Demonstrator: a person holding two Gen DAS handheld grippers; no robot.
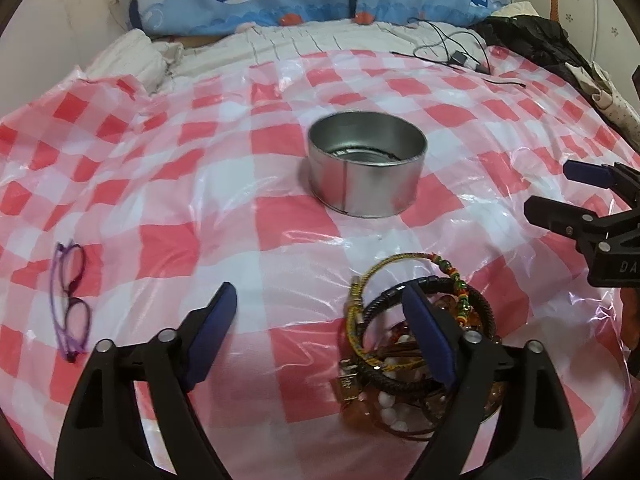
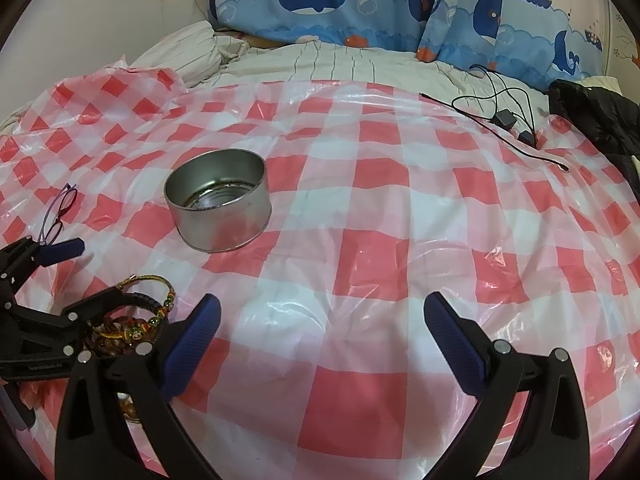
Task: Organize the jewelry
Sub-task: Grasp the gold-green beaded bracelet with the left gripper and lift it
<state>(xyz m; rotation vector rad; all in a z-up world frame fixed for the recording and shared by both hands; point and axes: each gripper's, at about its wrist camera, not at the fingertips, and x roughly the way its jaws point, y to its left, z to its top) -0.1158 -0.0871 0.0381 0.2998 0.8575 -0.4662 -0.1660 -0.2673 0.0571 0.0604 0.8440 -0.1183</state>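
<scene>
A pile of bracelets (image 1: 384, 364), with a yellow-green cord, black braided bands and amber and white beads, lies on the red-and-white checked plastic sheet (image 1: 240, 220). My left gripper (image 1: 320, 292) hangs just over it with its jaws apart. Its right finger (image 1: 428, 332) covers the pile's middle, its left finger (image 1: 212, 332) stands over bare sheet, and nothing is pinched. Beyond the pile stands an empty round metal tin (image 1: 360, 188). The right wrist view shows the tin (image 2: 224, 220), the pile (image 2: 136, 320) and the left gripper (image 2: 86, 276) at the left. My right gripper (image 2: 323, 300) is open over bare sheet.
Purple glasses (image 1: 76, 312) lie at the left of the sheet. Black cables with small chargers (image 2: 504, 120) sit at the far right, beside a black jacket (image 2: 592, 120). Whale-print pillows (image 2: 320, 0) and striped white bedding (image 2: 340, 64) lie behind.
</scene>
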